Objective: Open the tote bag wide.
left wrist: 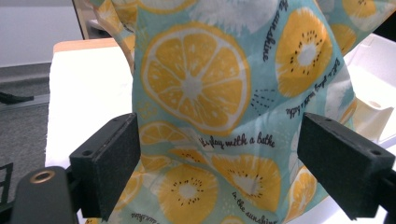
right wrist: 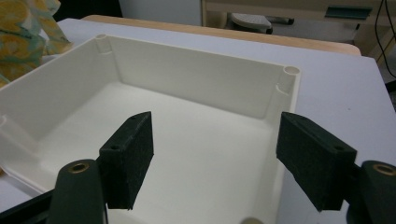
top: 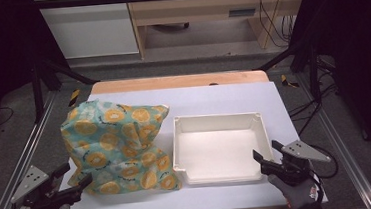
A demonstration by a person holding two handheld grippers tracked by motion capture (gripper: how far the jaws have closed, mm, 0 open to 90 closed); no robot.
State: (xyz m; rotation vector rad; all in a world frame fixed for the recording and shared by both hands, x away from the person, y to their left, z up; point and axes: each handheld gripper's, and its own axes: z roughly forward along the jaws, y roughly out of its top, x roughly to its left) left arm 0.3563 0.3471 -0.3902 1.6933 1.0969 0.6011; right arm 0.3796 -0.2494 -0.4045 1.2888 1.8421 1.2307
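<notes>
One fruit-print bag (top: 119,147) stands just beside one white tray (top: 263,133); left gripper (top: 74,177) and right gripper (top: 266,154) gape wide, empty, at the table's (top: 213,97) near edge.

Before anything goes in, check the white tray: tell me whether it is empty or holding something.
Empty. The white tray shows a bare floor in the high view and the right gripper view.
</notes>
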